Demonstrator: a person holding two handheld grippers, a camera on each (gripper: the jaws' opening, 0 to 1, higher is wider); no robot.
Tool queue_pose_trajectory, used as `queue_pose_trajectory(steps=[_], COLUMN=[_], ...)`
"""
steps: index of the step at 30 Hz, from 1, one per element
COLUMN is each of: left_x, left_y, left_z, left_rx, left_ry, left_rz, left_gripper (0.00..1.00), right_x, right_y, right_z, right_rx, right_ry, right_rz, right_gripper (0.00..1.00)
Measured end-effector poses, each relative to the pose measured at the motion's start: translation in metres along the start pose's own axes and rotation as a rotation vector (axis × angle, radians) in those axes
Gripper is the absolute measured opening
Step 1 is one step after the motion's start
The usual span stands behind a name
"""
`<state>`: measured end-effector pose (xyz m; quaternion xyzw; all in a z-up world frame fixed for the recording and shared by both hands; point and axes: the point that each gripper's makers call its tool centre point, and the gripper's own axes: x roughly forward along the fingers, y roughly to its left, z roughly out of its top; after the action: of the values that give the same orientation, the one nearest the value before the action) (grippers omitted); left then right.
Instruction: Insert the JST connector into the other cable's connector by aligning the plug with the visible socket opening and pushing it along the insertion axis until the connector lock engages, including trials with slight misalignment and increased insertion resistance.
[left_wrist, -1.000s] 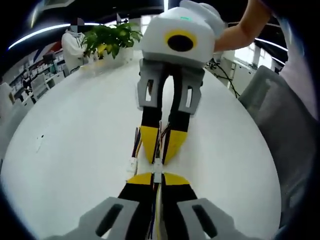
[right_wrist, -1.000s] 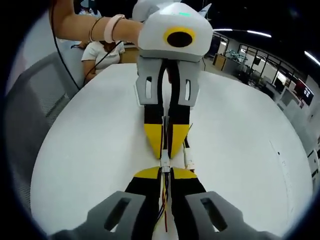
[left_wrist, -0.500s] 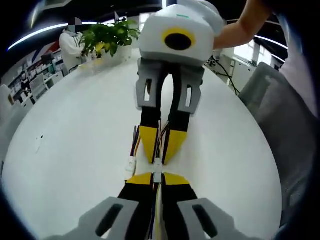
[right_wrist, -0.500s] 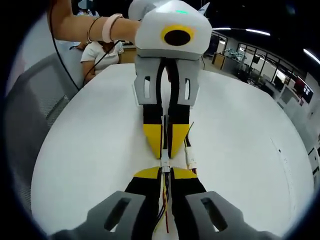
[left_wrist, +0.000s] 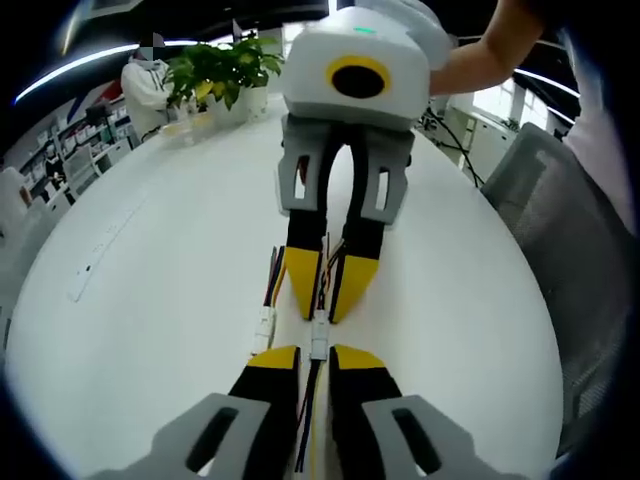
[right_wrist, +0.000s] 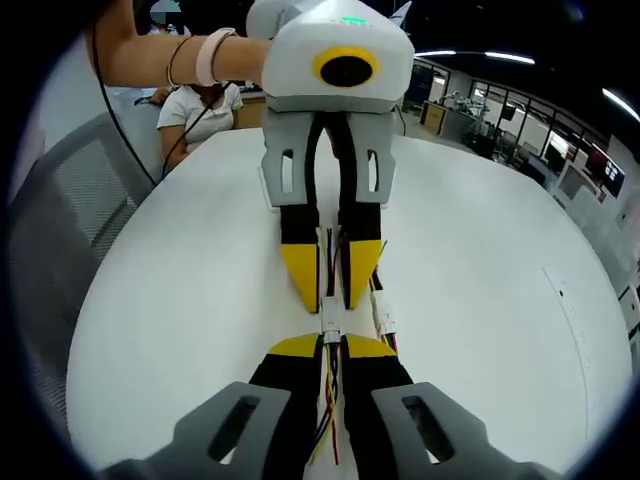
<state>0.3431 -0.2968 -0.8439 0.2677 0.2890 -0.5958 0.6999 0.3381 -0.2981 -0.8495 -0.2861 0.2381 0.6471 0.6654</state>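
Two white JST connectors sit joined end to end as one small white block (left_wrist: 318, 340) (right_wrist: 330, 325) just above the white table (left_wrist: 140, 300). Coloured wires run out of both ends. In the left gripper view my left gripper (left_wrist: 316, 358) stands open, its yellow tips on either side of the wires without touching them. Facing it, my right gripper (left_wrist: 320, 316) pinches the far end. Seen from the right gripper view, my right gripper (right_wrist: 330, 345) is shut on its connector and wires, while the left gripper (right_wrist: 329, 300) opposite has its jaws apart.
A spare cable with a white connector (left_wrist: 263, 325) (right_wrist: 383, 318) lies on the table beside the joined pair. A potted plant (left_wrist: 215, 75) stands at the table's far edge. Grey chairs (left_wrist: 560, 220) (right_wrist: 70, 220) flank the table, and a seated person (right_wrist: 205, 105) is behind it.
My left gripper's jaws have parted and let go of the cable. The right gripper has stayed shut on its end, and the joined connectors have held together.
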Motion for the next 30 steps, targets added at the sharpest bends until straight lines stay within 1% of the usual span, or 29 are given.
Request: queue_pose_trajectory(steps=[4, 6, 10, 12, 15, 17, 19, 20, 22, 25, 30], left_x=[-0.001, -0.001, -0.003, -0.005, -0.009, -0.009, -0.01, -0.011, -0.014, -0.017, -0.025], left_y=[0.001, 0.004, -0.002, 0.002, -0.001, -0.002, -0.003, -0.005, -0.007, -0.011, -0.015], left_z=[-0.001, -0.002, -0.004, -0.004, -0.003, -0.004, -0.006, -0.005, -0.004, -0.002, 0.004], left_rx=[-0.008, -0.013, -0.041, -0.029, -0.047, -0.056, -0.069, -0.087, -0.093, -0.097, -0.103], left_ry=[-0.004, -0.011, -0.025, -0.032, -0.056, -0.053, -0.056, -0.07, -0.078, -0.08, -0.093], left_rz=[0.015, 0.039, 0.036, 0.074, 0.083, 0.096, 0.106, 0.11, 0.122, 0.127, 0.15], left_gripper=[0.06, 0.08, 0.1, 0.12, 0.12, 0.12, 0.13, 0.14, 0.14, 0.16, 0.2], right_x=[-0.001, -0.002, -0.005, -0.008, -0.012, -0.014, -0.017, -0.018, -0.02, -0.025, -0.031], right_y=[0.0, 0.0, 0.0, 0.001, -0.001, -0.001, 0.0, 0.001, 0.003, 0.005, 0.008], right_z=[-0.001, -0.002, -0.002, -0.001, 0.0, 0.0, 0.002, 0.002, 0.002, 0.005, 0.009], right_rx=[0.009, 0.008, 0.013, 0.02, 0.032, 0.043, 0.053, 0.055, 0.055, 0.065, 0.079], right_ry=[0.006, 0.009, 0.005, 0.001, -0.007, -0.011, -0.02, -0.022, -0.021, -0.032, -0.045], right_rz=[-0.006, -0.014, -0.027, -0.031, -0.043, -0.051, -0.055, -0.055, -0.06, -0.072, -0.091], right_gripper=[0.04, 0.05, 0.06, 0.07, 0.09, 0.11, 0.11, 0.11, 0.12, 0.15, 0.2])
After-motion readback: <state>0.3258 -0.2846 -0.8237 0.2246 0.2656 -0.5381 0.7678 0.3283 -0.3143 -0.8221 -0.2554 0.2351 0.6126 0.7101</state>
